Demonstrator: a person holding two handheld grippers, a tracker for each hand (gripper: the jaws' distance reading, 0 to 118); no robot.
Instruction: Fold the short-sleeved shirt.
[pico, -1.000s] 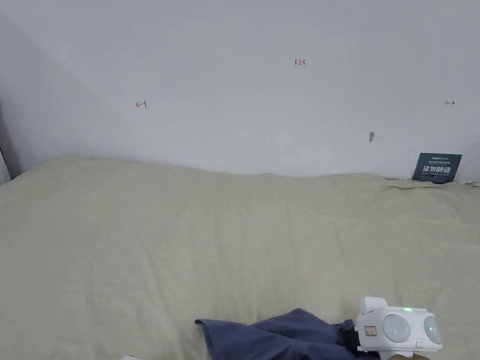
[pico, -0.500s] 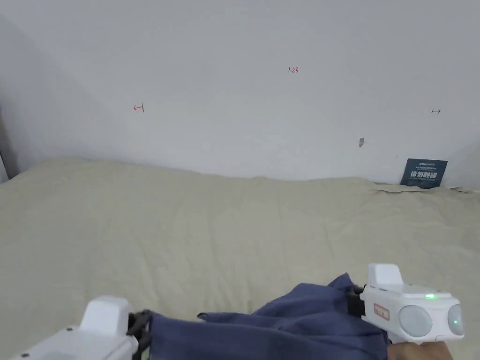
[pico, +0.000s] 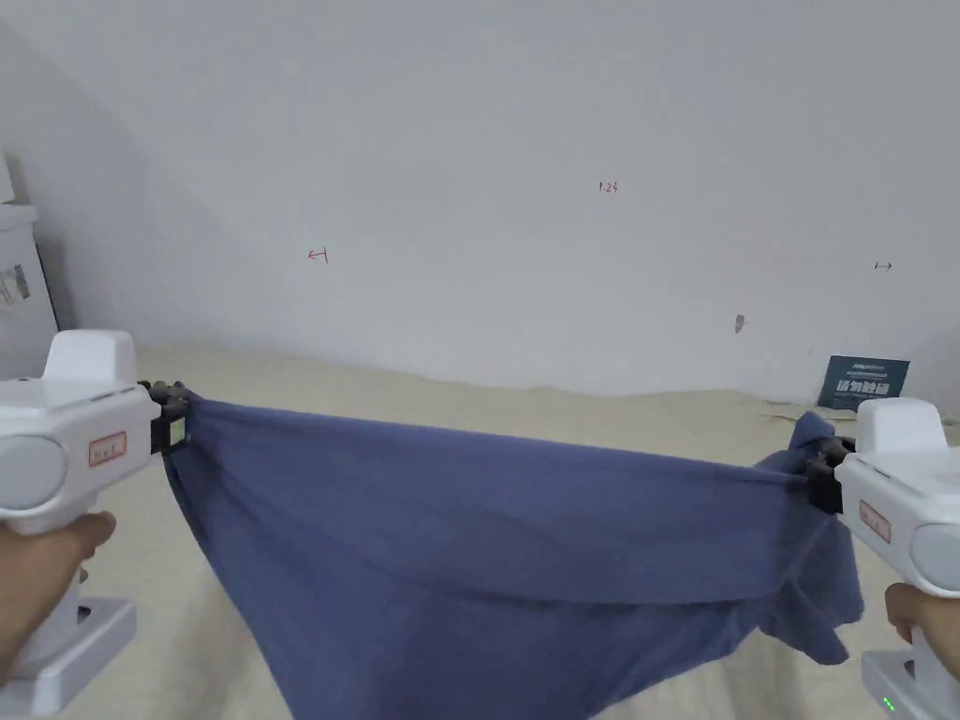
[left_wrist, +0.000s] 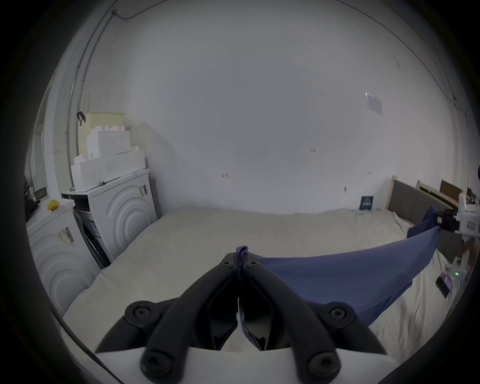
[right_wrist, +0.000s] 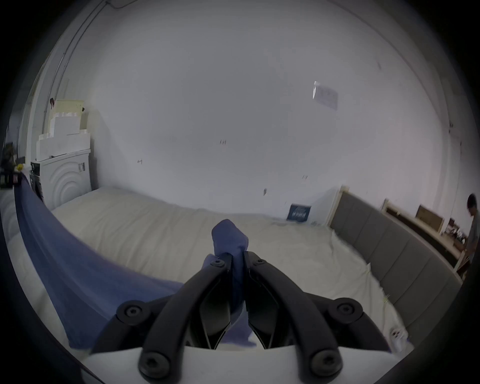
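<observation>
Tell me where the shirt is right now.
In the head view the shirt hangs stretched above the bed, pinched between the left gripper and the right gripper, sagging in the middle.

The blue shirt (pico: 487, 534) hangs spread wide in the air above the bed (pico: 525, 403), held at both ends, its middle sagging.

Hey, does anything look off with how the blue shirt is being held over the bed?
Slightly: the shirt hangs lopsided. The right gripper pinches a bunched wad, the left gripper a neater edge. The bed looks normal.
</observation>
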